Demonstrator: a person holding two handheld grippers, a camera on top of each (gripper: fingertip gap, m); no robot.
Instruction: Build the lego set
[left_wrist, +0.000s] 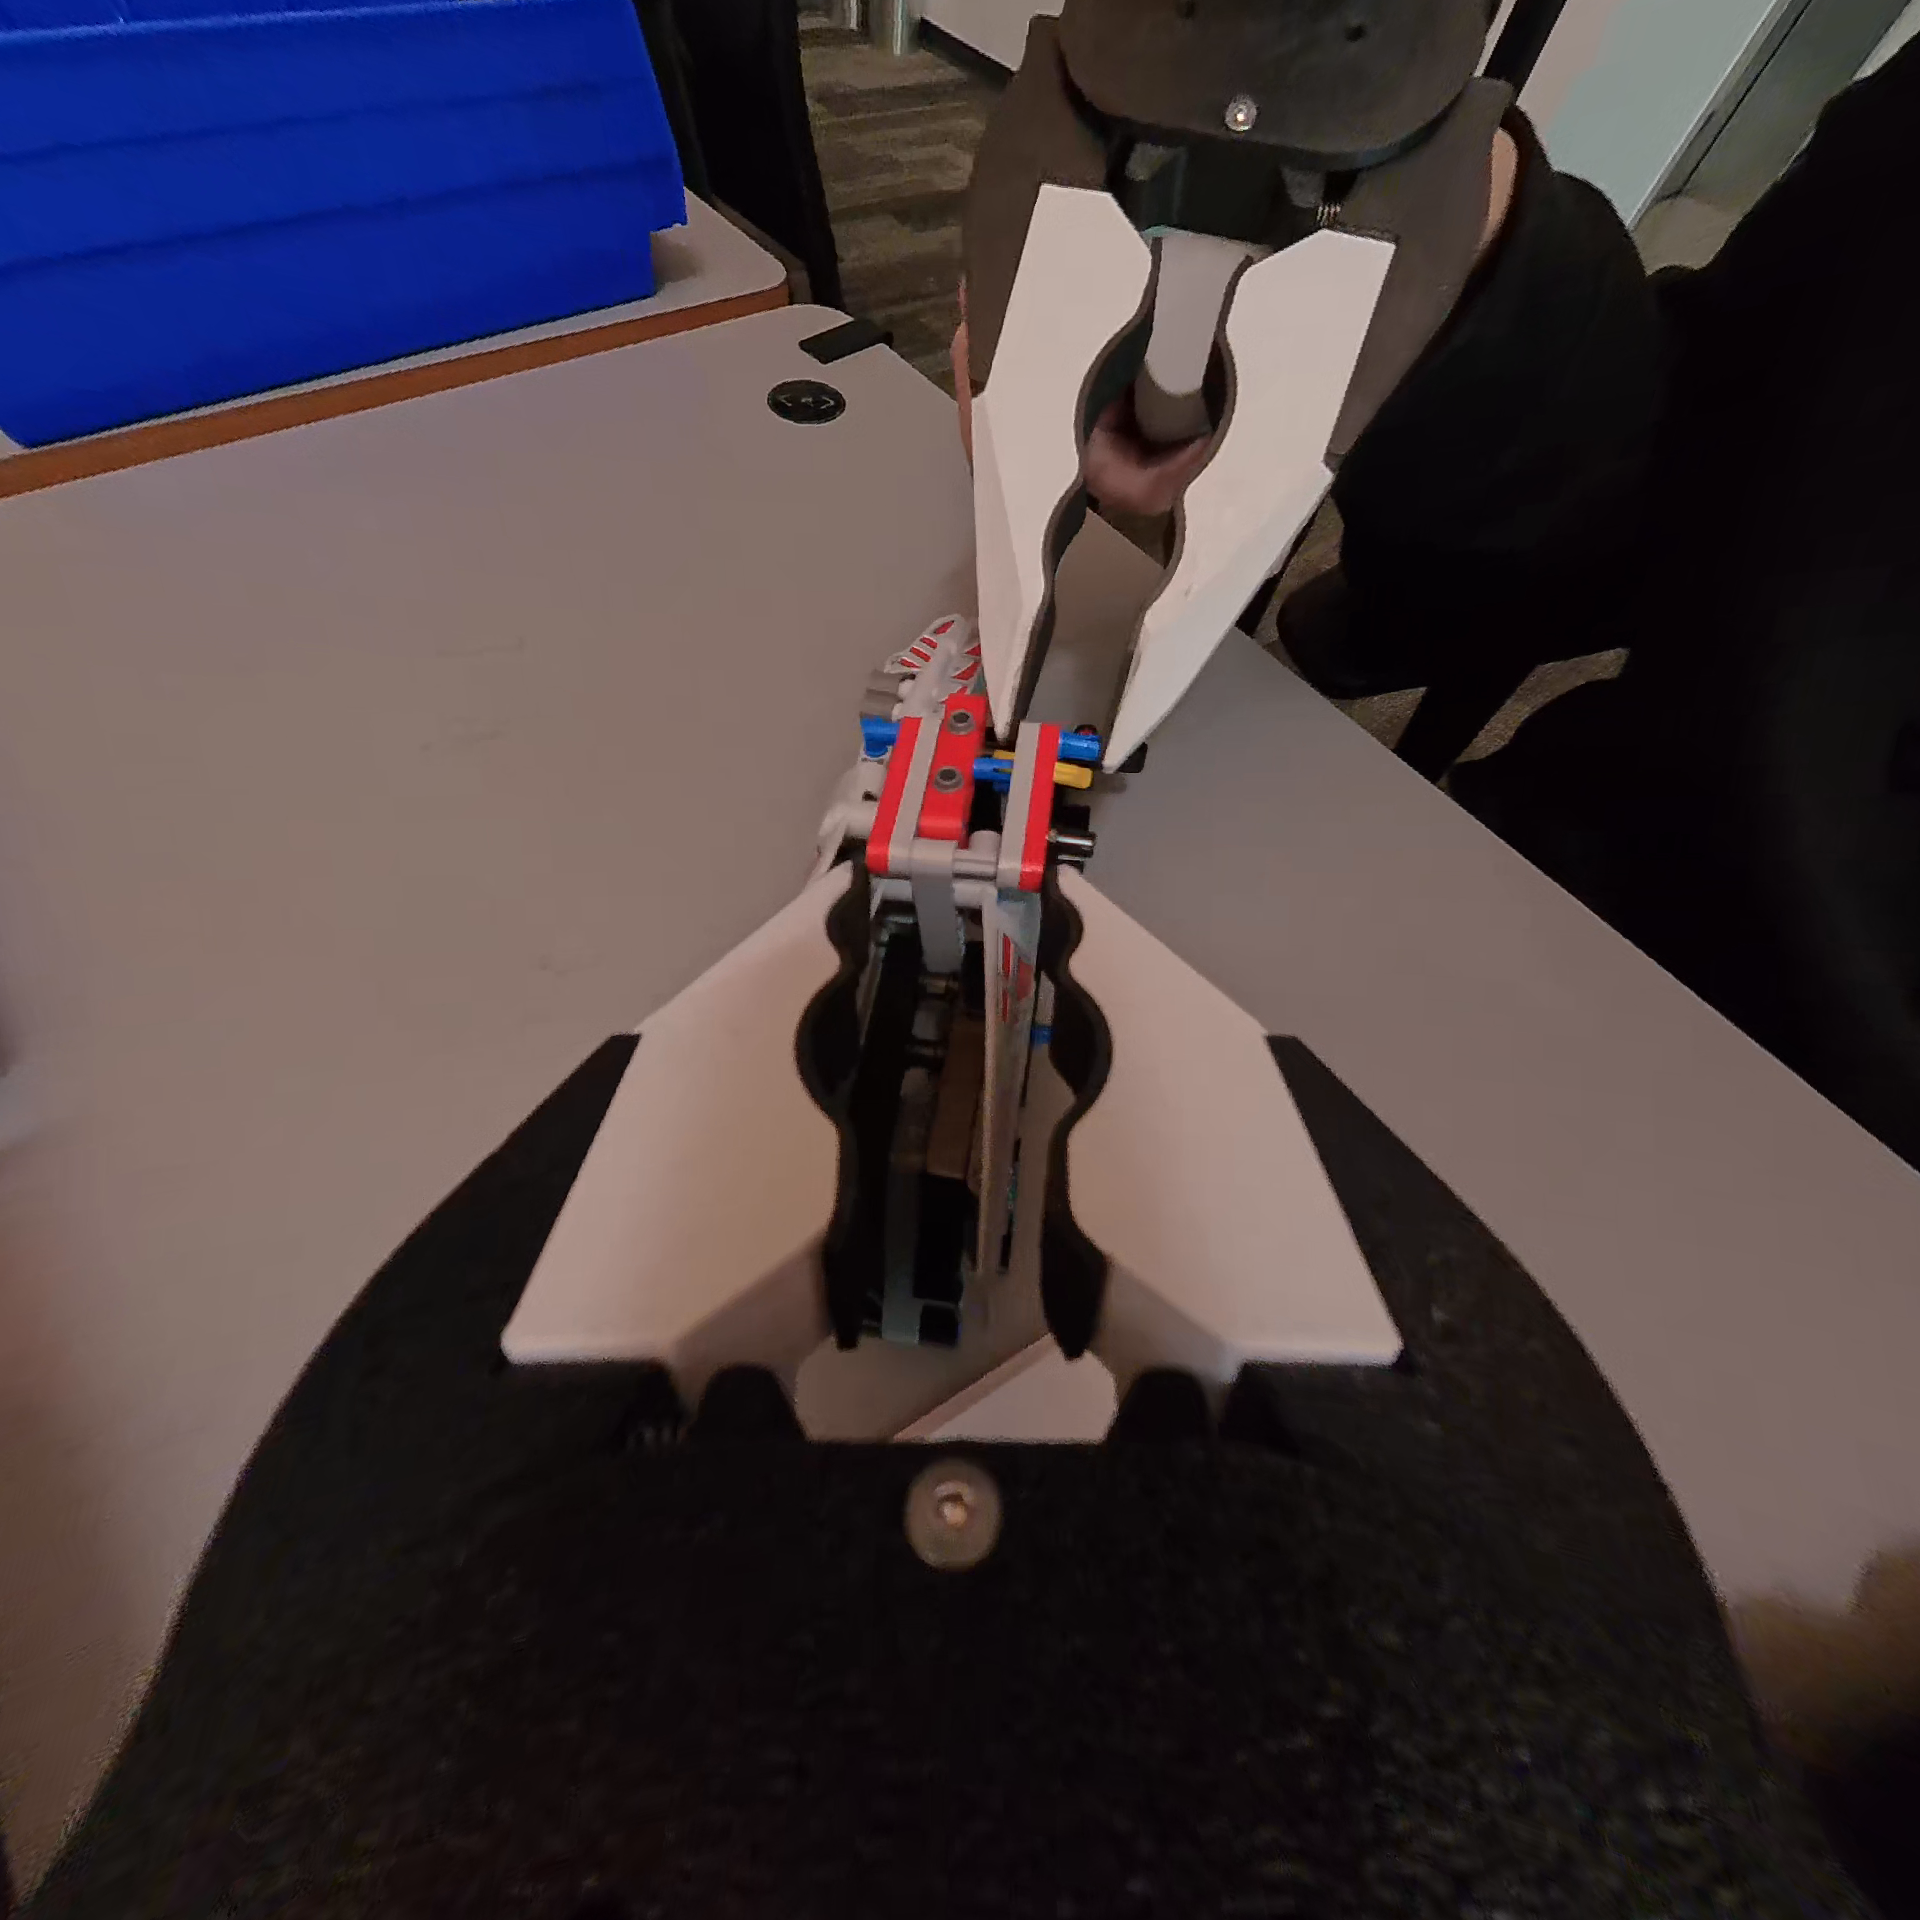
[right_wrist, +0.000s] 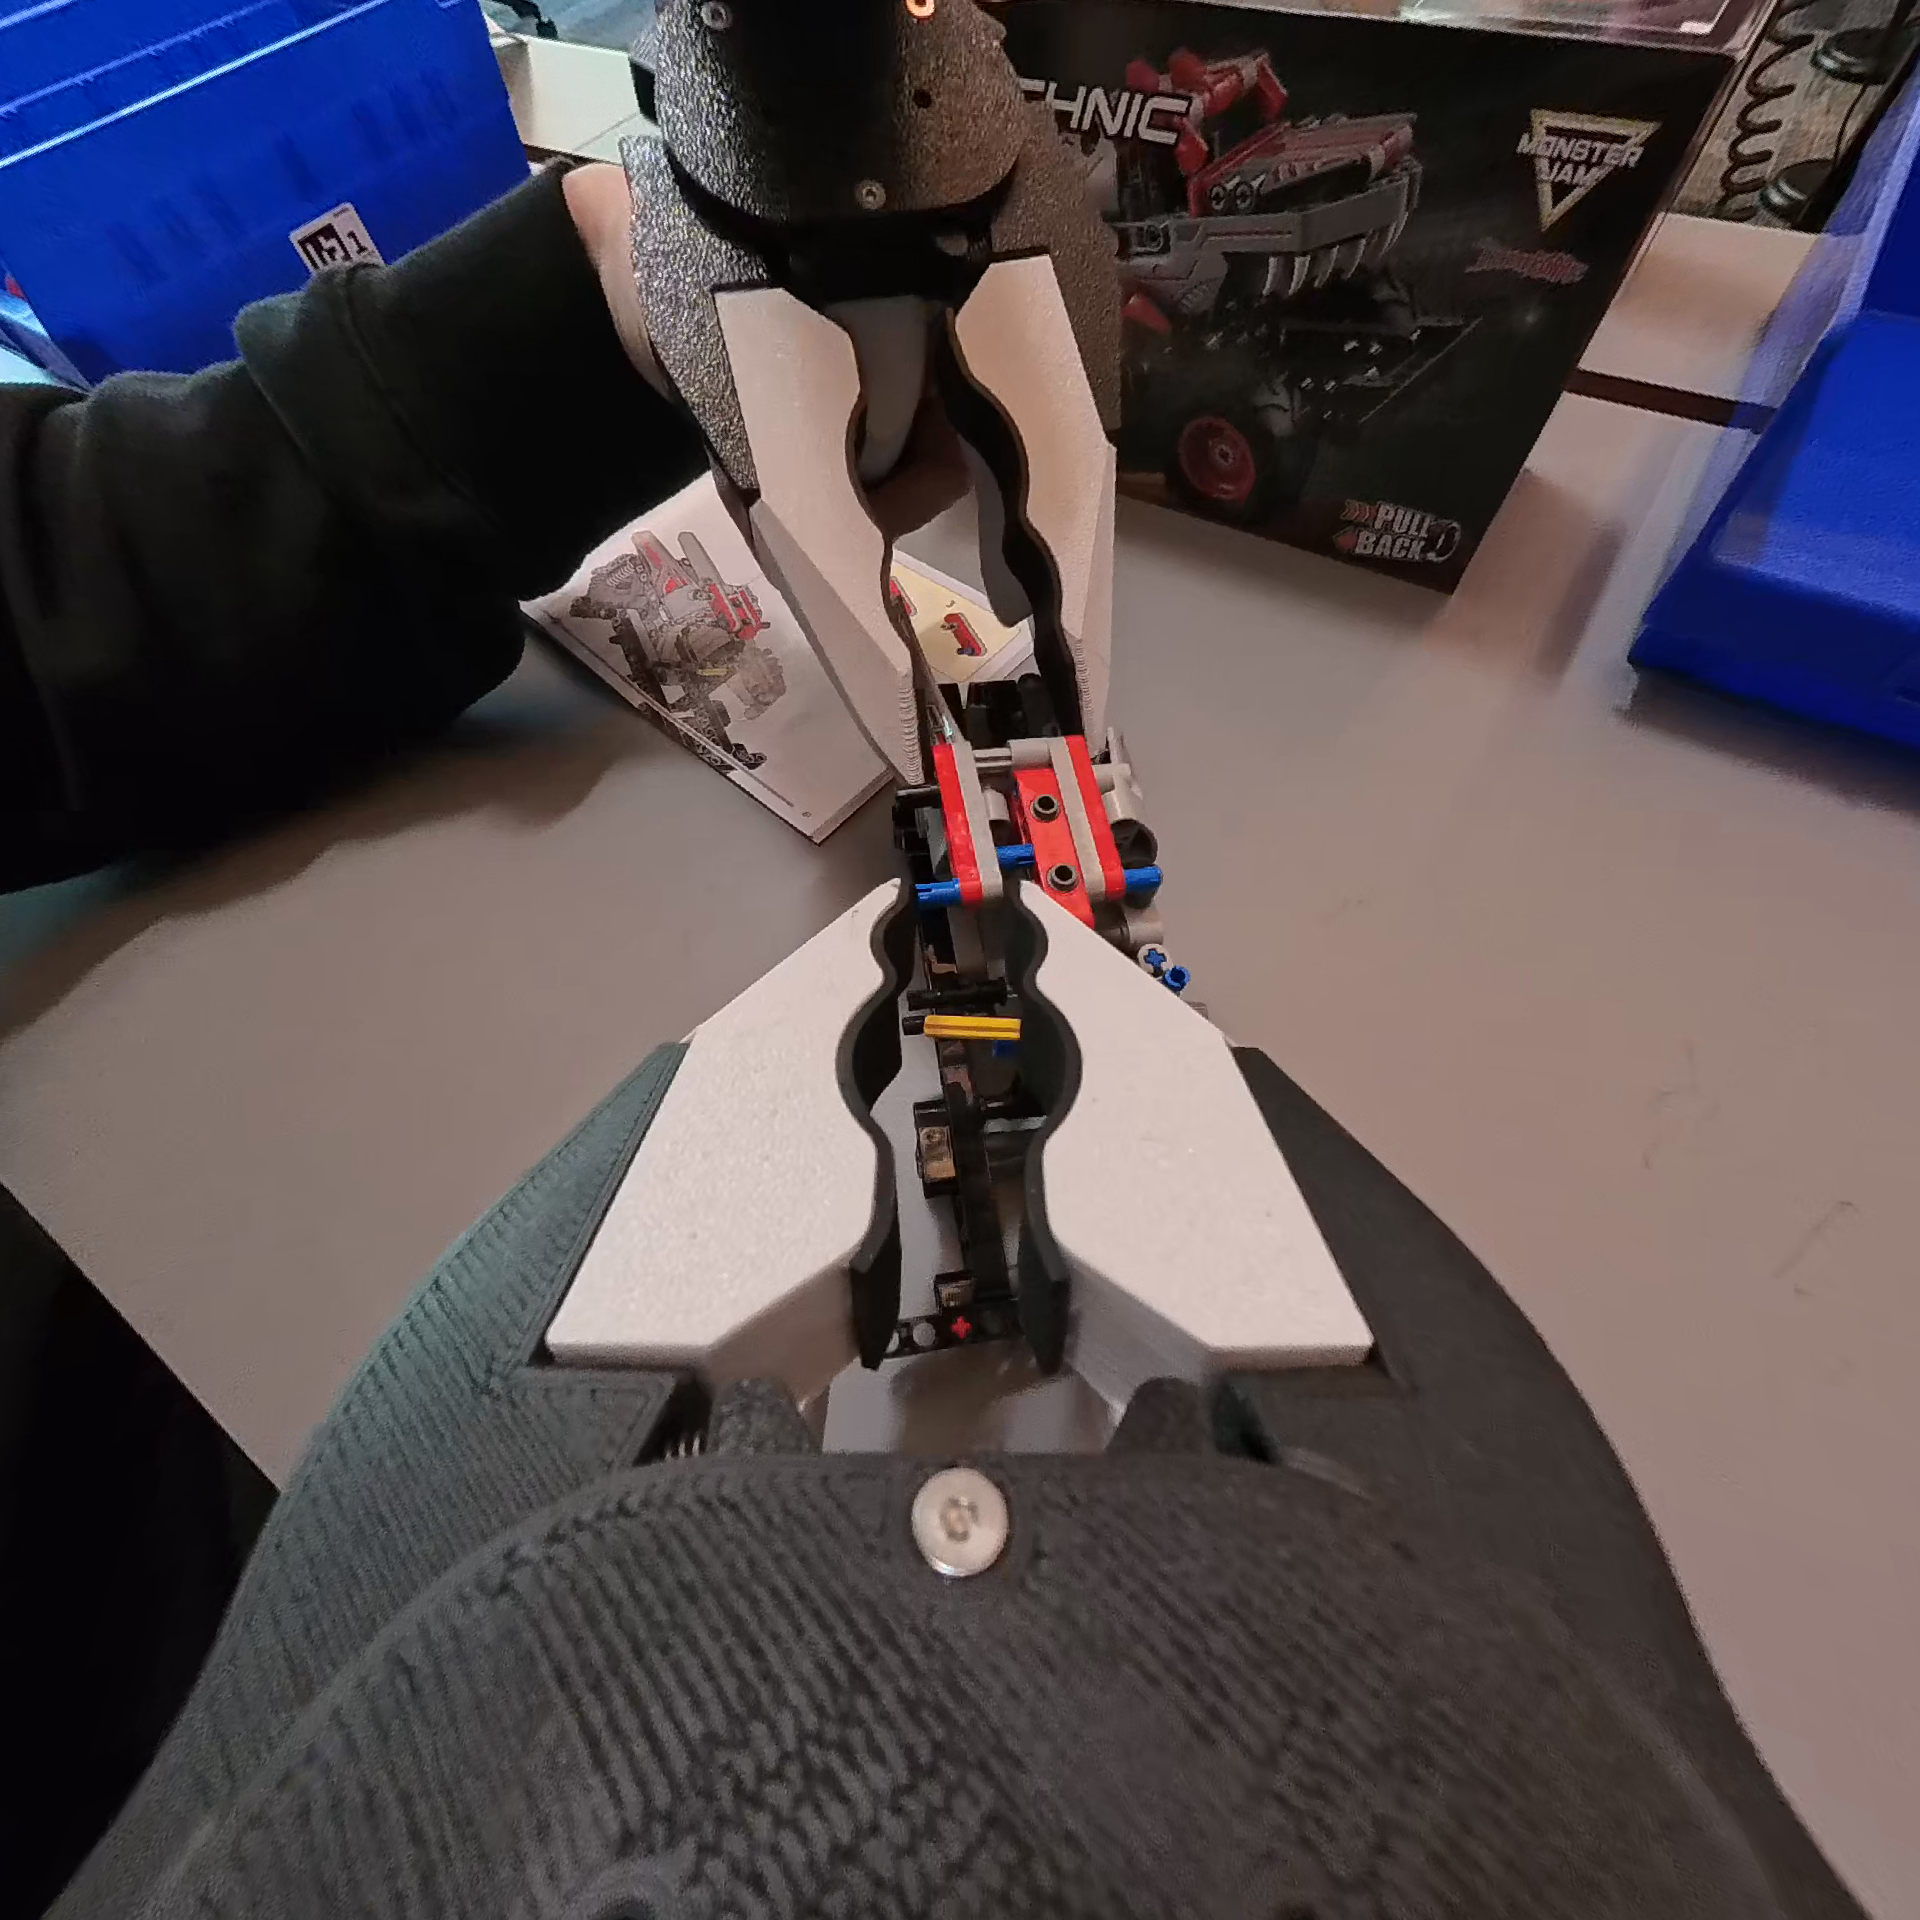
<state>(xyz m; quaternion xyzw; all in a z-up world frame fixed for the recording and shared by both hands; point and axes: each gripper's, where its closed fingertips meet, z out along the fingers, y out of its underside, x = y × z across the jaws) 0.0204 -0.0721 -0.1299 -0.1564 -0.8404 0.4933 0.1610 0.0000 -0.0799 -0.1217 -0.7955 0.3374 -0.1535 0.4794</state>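
The partly built lego model (left_wrist: 951, 790) has red and grey beams, blue and yellow pins and a black frame. It is held just above the grey table (left_wrist: 468, 727), between both grippers. My left gripper (left_wrist: 961, 883) is shut on one end. My right gripper (left_wrist: 1060, 740) comes in from the far side with its tips around the other end. In the right wrist view the model (right_wrist: 1049, 831) runs back between my right gripper's (right_wrist: 961, 894) fingers, which are shut on its black frame. The left gripper (right_wrist: 994, 750) grips the far end.
The set's box (right_wrist: 1351, 312) stands at the back right and an open instruction booklet (right_wrist: 707, 644) lies behind the model. Blue bins (right_wrist: 208, 156) (right_wrist: 1818, 520) sit at both sides. A person in black (left_wrist: 1558, 416) stands past the table edge. The grippers are tip to tip, or close to it.
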